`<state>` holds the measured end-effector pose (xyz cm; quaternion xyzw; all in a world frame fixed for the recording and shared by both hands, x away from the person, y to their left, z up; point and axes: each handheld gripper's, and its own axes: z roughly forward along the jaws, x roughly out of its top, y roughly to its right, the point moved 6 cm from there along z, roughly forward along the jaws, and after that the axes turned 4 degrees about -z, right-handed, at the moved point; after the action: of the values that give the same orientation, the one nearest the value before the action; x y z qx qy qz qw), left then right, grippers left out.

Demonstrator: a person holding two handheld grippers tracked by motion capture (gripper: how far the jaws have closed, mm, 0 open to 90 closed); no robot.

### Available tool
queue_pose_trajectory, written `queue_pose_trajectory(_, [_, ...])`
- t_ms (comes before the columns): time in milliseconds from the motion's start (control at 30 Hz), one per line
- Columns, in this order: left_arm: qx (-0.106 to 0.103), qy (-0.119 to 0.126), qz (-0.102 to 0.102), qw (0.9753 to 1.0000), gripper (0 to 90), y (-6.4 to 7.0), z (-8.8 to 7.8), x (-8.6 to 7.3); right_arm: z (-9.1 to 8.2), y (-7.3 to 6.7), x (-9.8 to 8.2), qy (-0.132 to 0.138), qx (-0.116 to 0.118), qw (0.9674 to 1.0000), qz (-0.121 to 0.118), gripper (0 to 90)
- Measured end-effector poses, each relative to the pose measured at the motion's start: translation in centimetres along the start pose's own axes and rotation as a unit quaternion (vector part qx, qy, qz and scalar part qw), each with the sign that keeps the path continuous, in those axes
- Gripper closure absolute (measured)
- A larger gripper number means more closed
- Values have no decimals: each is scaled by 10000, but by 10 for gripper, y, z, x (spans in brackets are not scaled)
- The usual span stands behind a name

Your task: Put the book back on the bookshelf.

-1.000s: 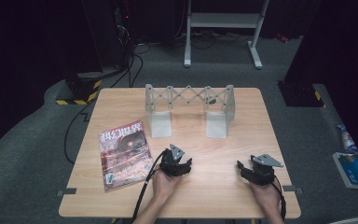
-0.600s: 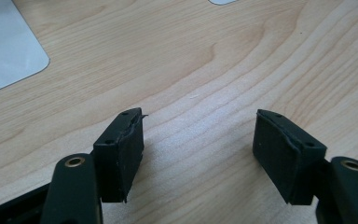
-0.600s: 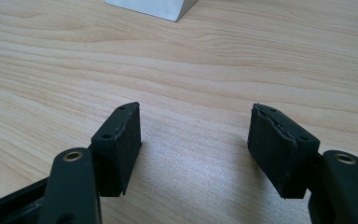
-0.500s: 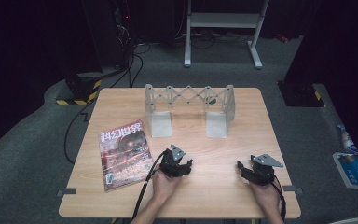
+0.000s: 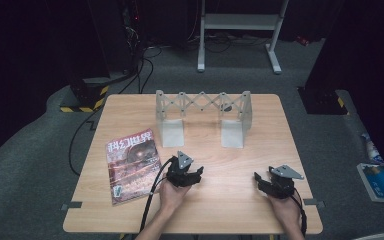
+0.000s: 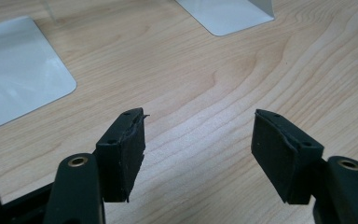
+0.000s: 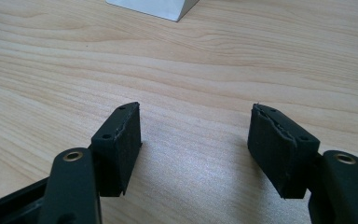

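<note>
Wooden surface (image 5: 240,210), rack (image 5: 202,117) taken as landmark. The rack is a grey metal stand with a scissor lattice top and two flat feet, and it stands toward the far edge, about centred.

Left tongs (image 5: 196,175) rest on the surface near the front edge, just in front of the rack's left foot and slightly right of it. The jaws are spread wide with nothing between them; in the left gripper view the left tongs (image 6: 198,140) have bare wood in the gap and both rack feet ahead, well apart from the pads.

Right tongs (image 5: 258,181) sit in front of the rack's right foot and further right, close to the front-right corner. These jaws are also wide and empty; in the right gripper view the right tongs (image 7: 195,135) point at open wood, with one foot corner at the top.

Magazine (image 5: 132,165) lies flat to the left of the rack and in front of it, tilted, its lower end near the front-left edge, just beside the left hand's cable.

There is open wood between the two tongs, and between the tongs and the rack feet. A strip to the right of the rack is bare up to the edge.
</note>
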<state>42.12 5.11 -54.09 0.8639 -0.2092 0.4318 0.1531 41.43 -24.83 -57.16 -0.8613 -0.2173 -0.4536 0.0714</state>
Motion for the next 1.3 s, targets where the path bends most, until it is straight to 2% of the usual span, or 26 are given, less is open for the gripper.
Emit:
queue_pose_trajectory(167, [3,48,-76,10000,346,-5,-6,4,0,0,0,0,2,10000,0,349])
queue_pose_trajectory(367, [135,-16,-178,9997,333,-20,-21,4,0,0,0,-1,10,10000,3,348])
queue_pose_trajectory(433, [180,-52,-294,9994,325,-30,-26,2,0,0,0,1,9,10000,-1,348])
queue_pose_trajectory(467, [275,-66,-346,9990,316,-40,-30,1,0,0,0,1,10,10000,2,349])
queue_pose_trajectory(500, [275,-66,-346,9990,316,-40,-30,1,0,0,0,1,10,10000,2,349])
queue_pose_trajectory(667, [500,47,-632,9967,307,-67,-47,3,0,0,0,6,9,10000,-15,349])
queue_pose_trajectory(700, [500,47,-632,9967,304,-67,-47,3,0,0,0,6,9,10000,-15,349])
queue_pose_trajectory(800, [686,-12,-799,9944,289,-89,-54,-1,0,0,0,-2,1,10000,-15,348])
queue_pose_trajectory(833, [686,-12,-799,9944,284,-89,-54,-1,0,0,0,-2,2,10000,-14,348])
queue_pose_trajectory(867, [806,-54,-855,9931,281,-101,-59,-4,0,0,0,-2,2,10000,-15,348])
queue_pose_trajectory(900, [806,-54,-855,9931,279,-101,-59,-4,0,0,0,-2,2,10000,-15,348])
queue_pose_trajectory(933, [931,-64,-942,9912,274,-113,-64,-7,0,0,0,-2,0,10000,-15,348])
queue_pose_trajectory(967, [931,-64,-942,9912,269,-113,-64,-7,0,0,0,-2,0,10000,-16,348])
queue_pose_trajectory(1000, [1010,-92,-1060,9892,262,-126,-69,-12,0,0,0,-1,1,10000,-16,348])
queue_pose_trajectory(1033, [1010,-92,-1060,9892,257,-126,-69,-12,0,0,0,-1,1,10000,-16,348])
queue_pose_trajectory(1167, [1189,-121,-1257,9848,250,-146,-78,-19,0,0,0,-1,3,10000,-14,348])
queue_pose_trajectory(1200, [1257,-146,-1294,9835,247,-154,-81,-22,0,0,0,-1,2,10000,-16,348])
queue_pose_trajectory(1233, [1257,-146,-1294,9835,245,-154,-81,-22,0,0,0,-1,2,10000,-16,348])
queue_pose_trajectory(1300, [1289,-166,-1362,9821,236,-162,-83,-26,0,0,0,0,0,10000,-18,348])
